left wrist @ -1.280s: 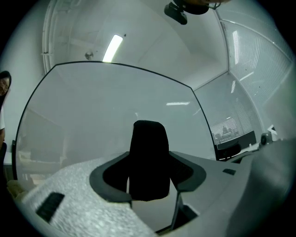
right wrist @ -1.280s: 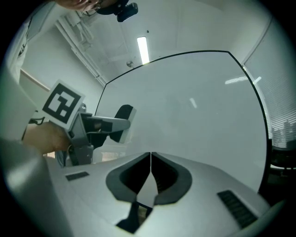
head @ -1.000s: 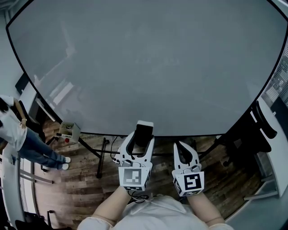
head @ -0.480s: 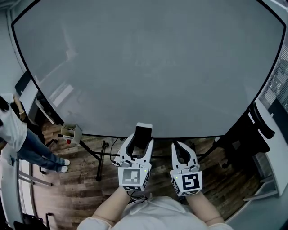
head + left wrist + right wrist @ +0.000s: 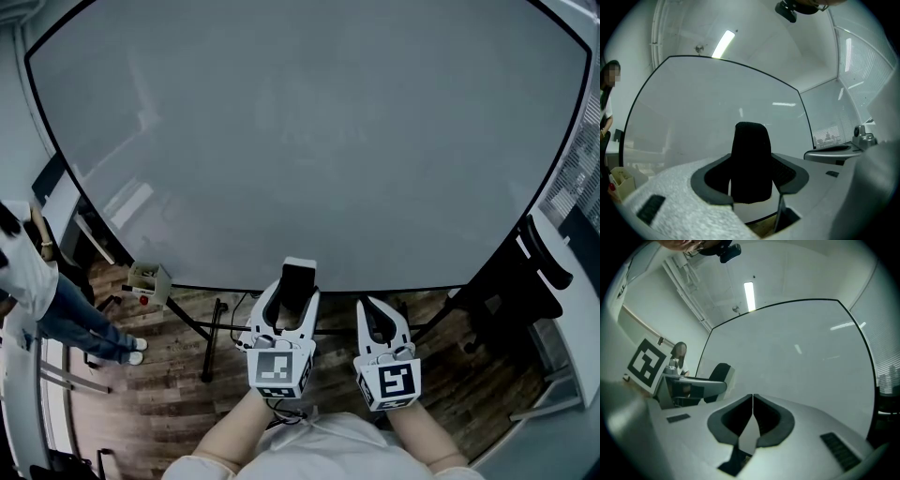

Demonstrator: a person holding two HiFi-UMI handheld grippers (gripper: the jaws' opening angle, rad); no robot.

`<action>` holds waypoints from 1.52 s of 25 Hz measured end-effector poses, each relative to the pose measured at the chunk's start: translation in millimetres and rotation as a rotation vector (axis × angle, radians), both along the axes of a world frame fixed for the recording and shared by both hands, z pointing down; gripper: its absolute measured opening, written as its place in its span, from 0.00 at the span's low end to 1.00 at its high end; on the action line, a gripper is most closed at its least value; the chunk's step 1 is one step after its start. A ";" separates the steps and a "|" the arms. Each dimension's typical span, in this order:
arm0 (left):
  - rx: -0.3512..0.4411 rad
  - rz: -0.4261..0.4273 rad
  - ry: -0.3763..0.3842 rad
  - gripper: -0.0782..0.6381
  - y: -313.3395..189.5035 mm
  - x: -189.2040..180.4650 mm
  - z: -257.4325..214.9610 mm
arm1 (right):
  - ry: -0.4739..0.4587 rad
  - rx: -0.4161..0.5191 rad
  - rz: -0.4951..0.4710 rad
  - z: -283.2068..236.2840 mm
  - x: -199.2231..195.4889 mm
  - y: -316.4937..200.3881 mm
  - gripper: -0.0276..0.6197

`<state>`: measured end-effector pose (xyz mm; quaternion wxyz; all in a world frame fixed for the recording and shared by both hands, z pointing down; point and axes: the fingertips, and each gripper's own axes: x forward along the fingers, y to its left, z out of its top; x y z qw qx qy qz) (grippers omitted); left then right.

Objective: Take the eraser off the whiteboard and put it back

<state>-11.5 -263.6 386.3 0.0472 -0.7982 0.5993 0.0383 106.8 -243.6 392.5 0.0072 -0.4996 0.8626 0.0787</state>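
- Holding the eraser (image 5: 300, 274) by its lower part only, the left claw (image 5: 296, 295) clamps it from both sides, and the top sticks out well past the tips. A twist of the wrist could probably lever it loose.
- The eraser sits low in front of the whiteboard (image 5: 309, 141), near the bottom edge. No view shows for certain whether it touches the surface or hangs just off it.
- If the claw lets go before the eraser lies flat on the whiteboard, it likely drops to the wooden floor (image 5: 178, 375) below, as no ledge shows under that spot.
- Pressing in at a tilt could leave only one edge in contact. The eraser may then slide down or peel off once it is freed.
- Setting it too near the bottom edge risks part of it hanging over the frame, where it holds poorly.
- The right claw (image 5: 380, 314) is closed on nothing and sits just right of the left one. A sideways drift could knock the two together and jolt the grip.
- The person (image 5: 28, 281) at the far left stands well apart and seems no hazard.
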 end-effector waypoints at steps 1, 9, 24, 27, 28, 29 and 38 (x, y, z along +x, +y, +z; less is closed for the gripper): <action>0.002 -0.001 0.001 0.46 -2.9 0.4 -1.7 | -0.001 0.000 0.000 -0.1 0.4 -0.9 0.09; 0.048 -0.016 -0.015 0.46 -45.6 6.4 -38.9 | -0.011 0.012 0.005 -7.2 11.7 -11.5 0.09; 0.125 -0.055 -0.047 0.46 -124.6 29.7 -99.1 | -0.022 0.024 0.028 -12.7 47.0 -48.8 0.09; 0.122 -0.060 -0.051 0.46 -131.3 33.9 -98.6 | -0.025 0.026 0.024 -14.3 50.5 -54.7 0.09; 0.120 -0.064 -0.052 0.46 -133.0 34.6 -97.7 | -0.024 0.026 0.022 -14.3 51.3 -56.0 0.09; 0.117 -0.068 -0.053 0.46 -134.6 34.9 -96.7 | -0.023 0.026 0.020 -14.1 52.2 -57.1 0.09; 0.120 -0.083 -0.065 0.46 -141.8 36.8 -95.0 | -0.016 0.015 0.009 -9.3 54.8 -62.0 0.09</action>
